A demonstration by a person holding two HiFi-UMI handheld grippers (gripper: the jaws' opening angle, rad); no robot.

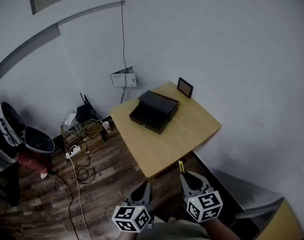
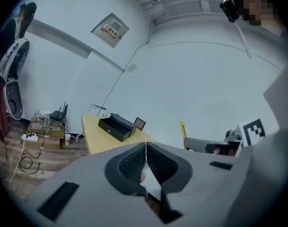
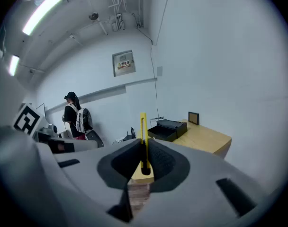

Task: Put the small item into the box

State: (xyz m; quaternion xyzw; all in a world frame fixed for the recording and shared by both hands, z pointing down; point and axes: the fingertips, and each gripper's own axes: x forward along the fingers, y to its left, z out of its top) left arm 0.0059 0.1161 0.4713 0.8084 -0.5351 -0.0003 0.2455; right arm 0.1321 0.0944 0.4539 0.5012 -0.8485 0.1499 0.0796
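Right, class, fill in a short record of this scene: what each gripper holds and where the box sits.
Left gripper: jaws together, nothing between them
Right gripper: shut on a thin yellow strip that sticks out past the jaws
Box: black, on the wooden table, away from both grippers
Frame: small, at the table's far corner, apart from the box
Task stage: strip not yet in the box

Yellow, black and pale wood against grey-white.
The thin strip [image 3: 143, 136] is yellow, the box [image 1: 153, 111] black, the table [image 1: 192, 129] light wood, the floor [image 1: 102, 179] dark brown planks, the right gripper [image 1: 188, 176] grey, its cube [image 1: 204, 205] patterned with black-and-white squares.
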